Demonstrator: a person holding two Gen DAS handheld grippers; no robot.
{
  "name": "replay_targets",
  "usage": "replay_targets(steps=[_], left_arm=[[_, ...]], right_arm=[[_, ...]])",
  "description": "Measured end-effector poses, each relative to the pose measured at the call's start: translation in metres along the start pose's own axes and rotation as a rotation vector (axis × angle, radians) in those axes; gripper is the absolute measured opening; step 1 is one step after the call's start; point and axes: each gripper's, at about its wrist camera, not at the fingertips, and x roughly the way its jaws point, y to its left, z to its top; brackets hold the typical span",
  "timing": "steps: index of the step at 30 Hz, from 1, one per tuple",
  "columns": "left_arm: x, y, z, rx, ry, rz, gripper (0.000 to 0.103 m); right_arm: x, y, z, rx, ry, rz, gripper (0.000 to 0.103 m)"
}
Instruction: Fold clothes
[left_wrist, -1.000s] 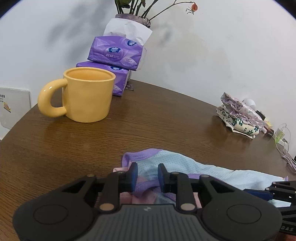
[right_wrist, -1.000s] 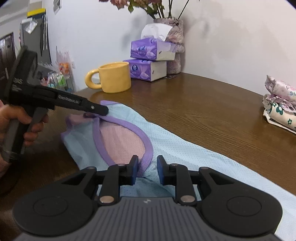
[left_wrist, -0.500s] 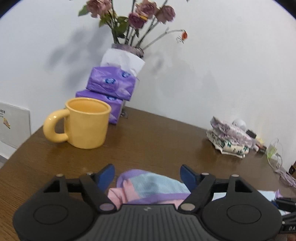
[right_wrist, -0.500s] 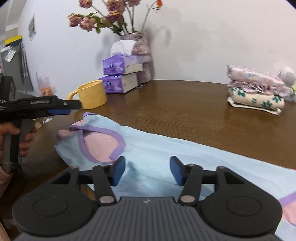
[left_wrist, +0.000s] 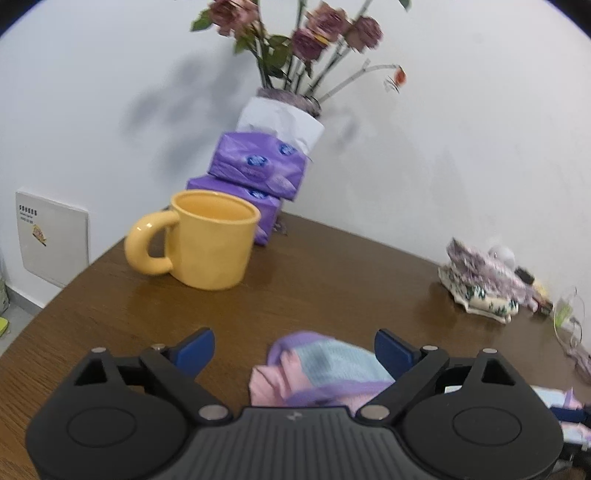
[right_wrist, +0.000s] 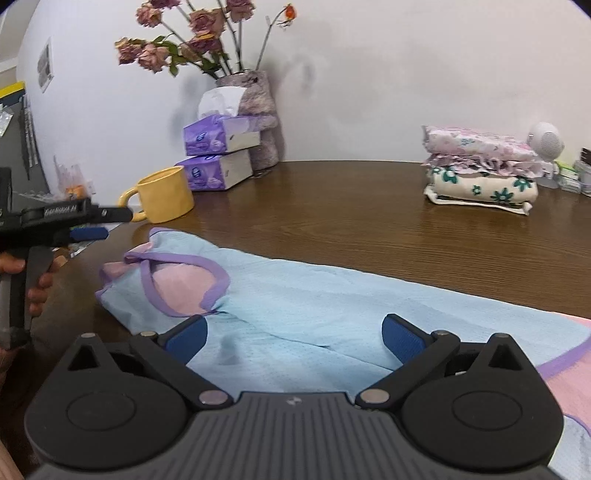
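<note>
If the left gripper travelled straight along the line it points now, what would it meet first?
Most likely the shirt: the open left gripper tilts down over its purple-trimmed end. Beyond lies bare table; depth is uncertain.

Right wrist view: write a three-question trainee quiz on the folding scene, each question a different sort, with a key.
1. True or false: the right gripper is clamped on the blue garment.
2. What stands nearest the yellow mug? A) tissue packs B) folded clothes stack C) white speaker
3. Fill in: the garment's neckline trim is ____.

Key: 1 false, its jaws have just been opening and stand apart over the cloth; 2 A; 3 purple.
</note>
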Motion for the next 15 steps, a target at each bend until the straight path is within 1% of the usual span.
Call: replay_targets(steps=[2, 6, 12, 15], left_arm=[[0.001, -0.004, -0.005, 0.016, 0.012, 0.002, 0.094], [0.002, -0.01, -0.013, 0.026, 0.022, 0.031, 0.094], [0.002, -0.017, -0.021, -0.006, 0.05, 0.052, 0.094], [-0.001, -0.024, -0.026, -0.027, 0.063, 0.042, 0.094]], right_arm=[[-0.002, -0.004, 0.0, 0.017, 0.0, -0.021, 0.103], [-0.006, -0.014, -0.001, 0.051, 0.011, -0.08, 0.103], [-0.013, -0.032, -0.002, 0.101, 0.012, -0.122, 0.103], [-0.016, -0.038, -0.003, 0.102, 0.018, -0.158, 0.103]])
